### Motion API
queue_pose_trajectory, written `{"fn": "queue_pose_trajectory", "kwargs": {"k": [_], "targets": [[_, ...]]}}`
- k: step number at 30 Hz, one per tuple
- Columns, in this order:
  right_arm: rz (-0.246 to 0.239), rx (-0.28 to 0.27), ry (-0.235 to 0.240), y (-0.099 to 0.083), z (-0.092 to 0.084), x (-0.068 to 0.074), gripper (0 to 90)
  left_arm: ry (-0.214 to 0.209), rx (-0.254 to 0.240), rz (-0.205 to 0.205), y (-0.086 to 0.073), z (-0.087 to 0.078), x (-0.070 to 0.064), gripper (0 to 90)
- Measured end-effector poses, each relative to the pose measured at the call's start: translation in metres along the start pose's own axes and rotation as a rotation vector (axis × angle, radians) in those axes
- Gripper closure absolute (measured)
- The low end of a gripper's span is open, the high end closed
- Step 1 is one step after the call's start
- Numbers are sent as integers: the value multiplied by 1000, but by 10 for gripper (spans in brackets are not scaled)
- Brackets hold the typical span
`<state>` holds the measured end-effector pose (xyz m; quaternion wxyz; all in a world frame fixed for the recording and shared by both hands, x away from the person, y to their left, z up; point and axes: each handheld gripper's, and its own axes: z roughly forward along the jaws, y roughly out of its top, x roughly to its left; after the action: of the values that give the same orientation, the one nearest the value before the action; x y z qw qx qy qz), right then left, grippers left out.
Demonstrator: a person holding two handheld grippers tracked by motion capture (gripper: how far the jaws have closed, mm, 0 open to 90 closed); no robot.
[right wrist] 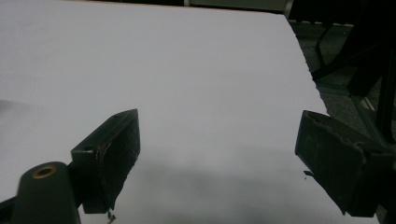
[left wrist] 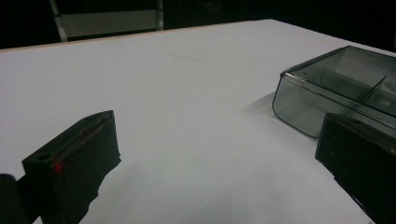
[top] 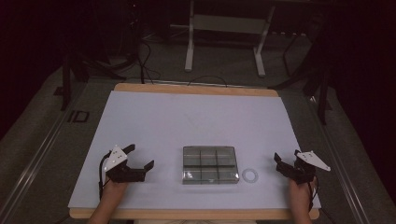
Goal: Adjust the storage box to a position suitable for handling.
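left claw [top: 140, 158]: spread, empty
right claw [top: 286, 156]: spread, empty
box [top: 209, 164]: untouched, ring [top: 250, 175] beside
progress: nothing started

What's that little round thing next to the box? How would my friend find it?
Start at the big white table, then find the clear smoky plastic box with six compartments near the person's edge. Just beside the box's near right corner, apart from it, lies a small pale flat ring. It is the one round, hollow thing there, lying between the box and the right gripper.
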<state>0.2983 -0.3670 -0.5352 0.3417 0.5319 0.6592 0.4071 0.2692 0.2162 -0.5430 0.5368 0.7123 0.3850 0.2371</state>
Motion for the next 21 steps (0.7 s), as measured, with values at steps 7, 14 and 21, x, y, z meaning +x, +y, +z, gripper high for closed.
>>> {"fn": "queue_pose_trajectory", "kwargs": {"k": [7,14,21], "targets": [[-1,3,-1,0,0,0,141,-1,-14,-6,0,-1,0,0],[-6,1,3,0,0,1,154,-20,-44,-67,-1,-4,7,0],[-7,2,4,1,0,1,140,-4,24,0,1,-5,9,0]]}}
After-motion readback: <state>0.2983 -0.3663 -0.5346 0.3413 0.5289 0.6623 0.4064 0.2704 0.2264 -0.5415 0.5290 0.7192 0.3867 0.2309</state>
